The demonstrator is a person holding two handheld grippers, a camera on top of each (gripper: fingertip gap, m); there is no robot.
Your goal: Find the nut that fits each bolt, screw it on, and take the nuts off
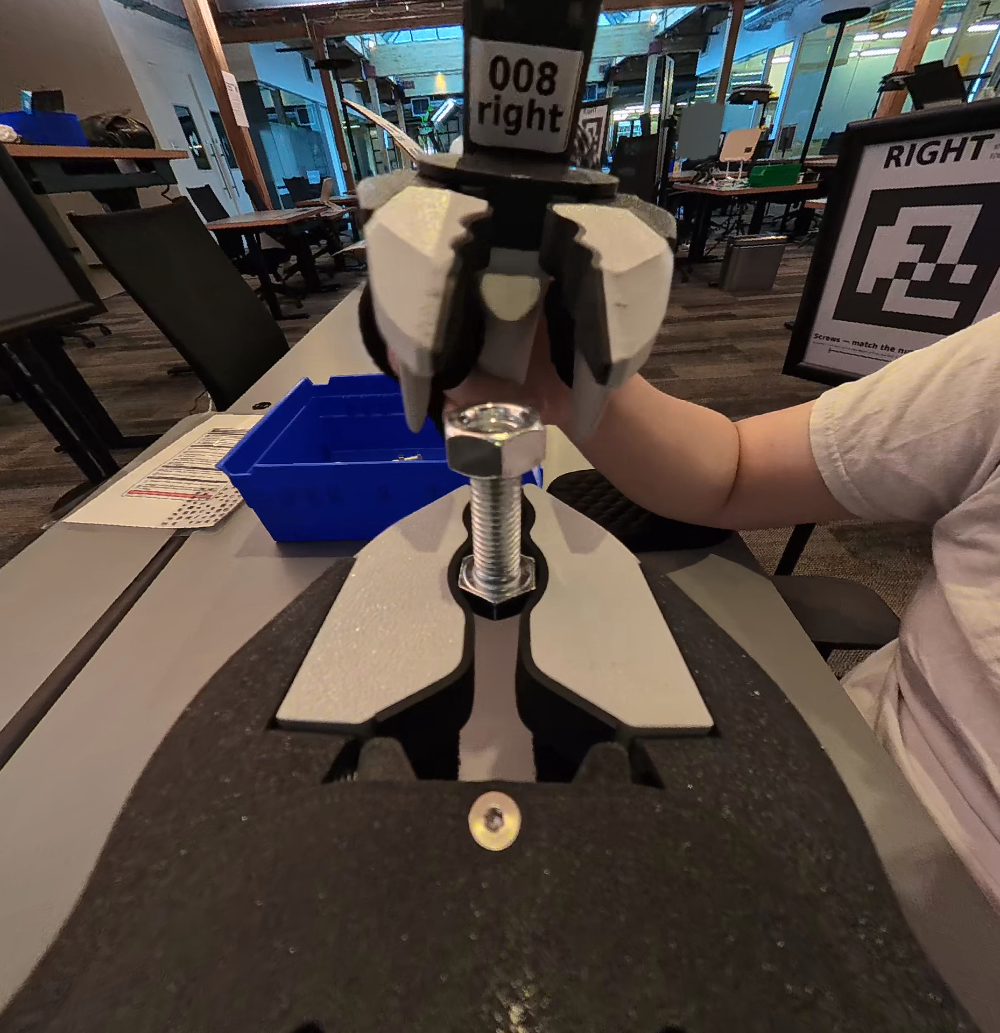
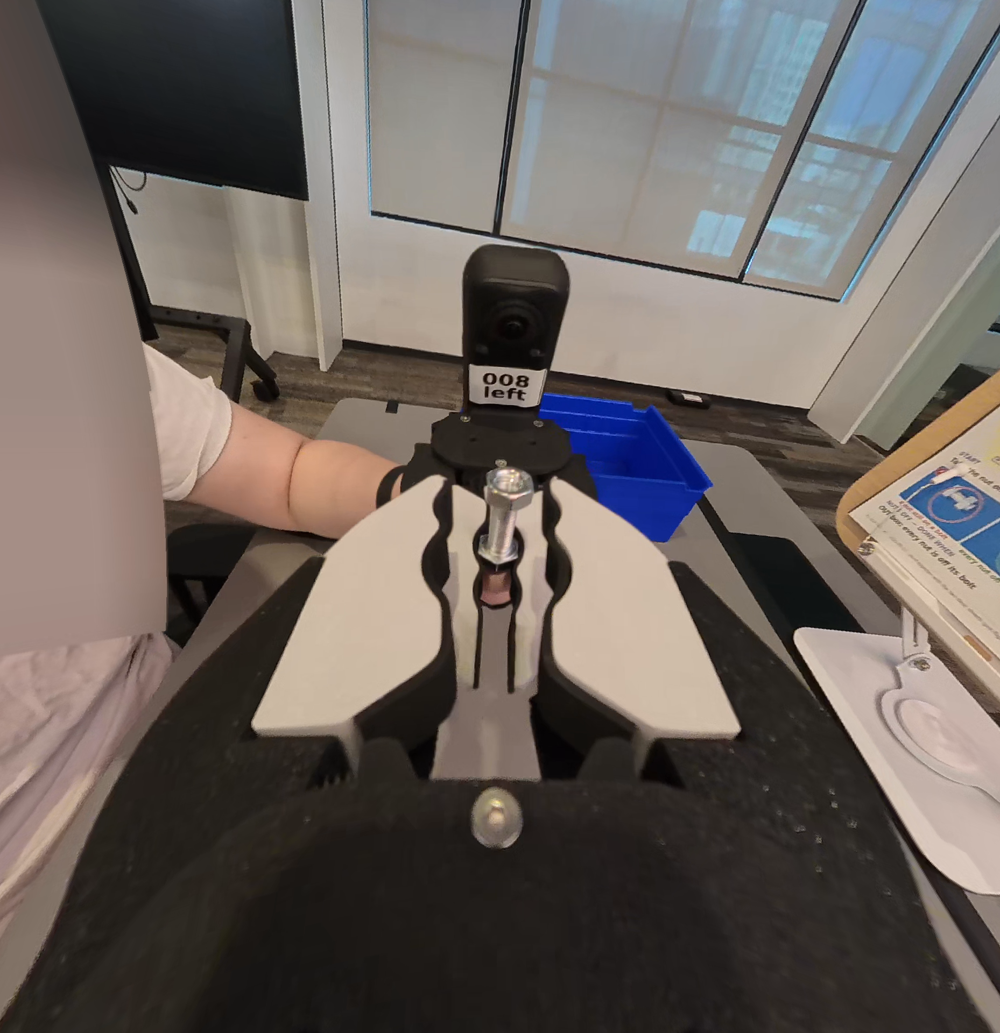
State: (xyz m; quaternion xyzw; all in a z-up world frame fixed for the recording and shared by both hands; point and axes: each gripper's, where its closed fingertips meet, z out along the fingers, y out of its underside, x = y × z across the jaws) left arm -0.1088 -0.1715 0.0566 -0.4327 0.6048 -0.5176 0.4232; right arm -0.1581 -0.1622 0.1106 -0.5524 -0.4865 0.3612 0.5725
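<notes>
Between left fingers (image 1: 408,564), nut (image 1: 496,581)-end of bolt (image 1: 495,503); right perhaps apart.

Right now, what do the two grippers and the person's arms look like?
The left gripper and right gripper match: flat light-grey fingers with wavy black inner edges, on black textured bodies with one silver screw. Each carries a black camera with a white label. The person wears a white short-sleeved shirt.
</notes>
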